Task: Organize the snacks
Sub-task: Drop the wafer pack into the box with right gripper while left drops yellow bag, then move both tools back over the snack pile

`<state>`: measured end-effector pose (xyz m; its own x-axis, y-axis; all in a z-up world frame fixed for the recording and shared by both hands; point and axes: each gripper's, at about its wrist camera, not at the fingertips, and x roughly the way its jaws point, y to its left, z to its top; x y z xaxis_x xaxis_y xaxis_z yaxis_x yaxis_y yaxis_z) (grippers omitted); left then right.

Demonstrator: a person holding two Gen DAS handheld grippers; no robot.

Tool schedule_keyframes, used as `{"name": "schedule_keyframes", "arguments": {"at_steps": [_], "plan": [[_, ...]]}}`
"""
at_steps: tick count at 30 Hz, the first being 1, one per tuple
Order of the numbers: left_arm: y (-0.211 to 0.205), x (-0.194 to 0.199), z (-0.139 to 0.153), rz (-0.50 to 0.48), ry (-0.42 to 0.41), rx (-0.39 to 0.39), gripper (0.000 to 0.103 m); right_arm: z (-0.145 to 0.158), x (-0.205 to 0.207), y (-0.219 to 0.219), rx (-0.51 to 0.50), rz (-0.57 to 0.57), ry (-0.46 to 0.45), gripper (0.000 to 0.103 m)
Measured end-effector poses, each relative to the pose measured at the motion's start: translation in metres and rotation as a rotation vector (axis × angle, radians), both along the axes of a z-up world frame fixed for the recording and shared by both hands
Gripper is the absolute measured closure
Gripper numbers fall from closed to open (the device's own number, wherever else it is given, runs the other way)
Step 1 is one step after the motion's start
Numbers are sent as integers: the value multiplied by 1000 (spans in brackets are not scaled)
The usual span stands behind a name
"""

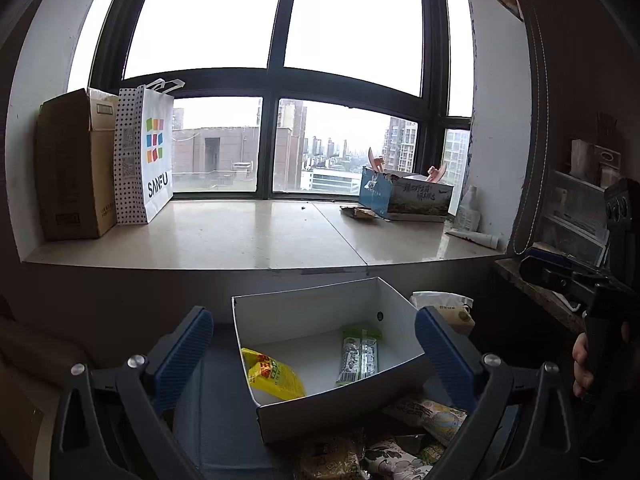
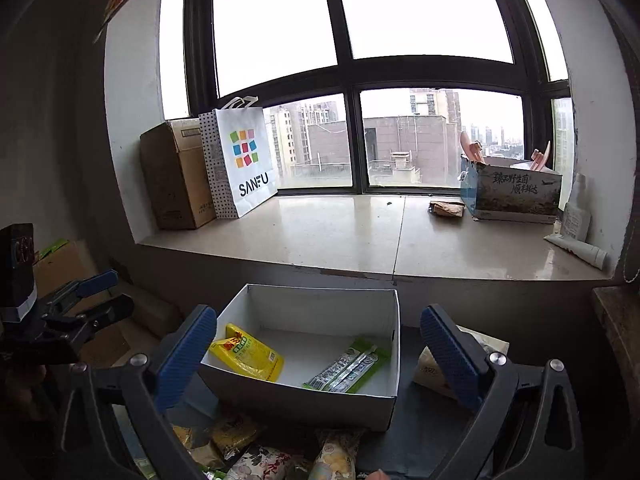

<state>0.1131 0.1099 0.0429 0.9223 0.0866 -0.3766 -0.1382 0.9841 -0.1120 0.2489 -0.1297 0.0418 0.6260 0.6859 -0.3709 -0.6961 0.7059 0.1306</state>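
While both grippers are hanging empty above it, a white box (image 1: 332,312) is serving as the landmark for every line below.

Left gripper (image 1: 314,354): its blue pads are standing wide apart, holding nothing, and framing the white box.

Right gripper (image 2: 318,354): its pads are likewise spread wide and empty, also framing the box.

Snacks already in: a yellow packet (image 2: 248,354) is lying in the box's left side; a green stick pack (image 2: 348,366) is lying to its right, apart from it.

Snacks still out: a loose pile of snack bags (image 2: 264,452) is sitting just in front of the box's near wall, some overlapping.

Risk, wrong pick: because the bags are overlapping, wide jaws are likely catching two at once or pinching only a slippery corner.

Risk, box shifting: the box is looking light; a pad brushing its near wall is probably pushing or tipping it.

Risk, collision: both grippers are hovering close together over the box, so reaching together is inviting a clash.
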Motion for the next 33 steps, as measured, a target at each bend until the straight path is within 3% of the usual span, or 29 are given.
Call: {"name": "schedule_keyframes", "arguments": {"at_steps": [3, 7, 11, 15, 19, 23, 27, 33], "plan": [[-14, -31, -9, -37, 7, -18, 0, -6, -44, -26, 14, 18, -26, 0], [-33, -65, -26, -73, 25, -23, 0, -34, -98, -55, -3, -63, -83, 0], [-48, -93, -43, -67, 42, 16, 0, -71, -136, -78, -66, -83, -80, 0], [-56, -112, -51, -84, 56, -7, 0, -101, -151, -102, -79, -120, -28, 0], [-61, -123, -58, -82, 79, 7, 0, -127, -123, -105, -88, -110, 118, 0], [-64, -124, -63, -73, 104, 46, 0, -138, -98, -86, -90, -91, 160, 0], [-60, -119, -69, -72, 124, 23, 0, -145, -56, -29, -295, -51, 166, 0], [-54, -116, -83, -66, 169, 4, 0, -178, 17, 41, -488, 5, 316, 1]]}}
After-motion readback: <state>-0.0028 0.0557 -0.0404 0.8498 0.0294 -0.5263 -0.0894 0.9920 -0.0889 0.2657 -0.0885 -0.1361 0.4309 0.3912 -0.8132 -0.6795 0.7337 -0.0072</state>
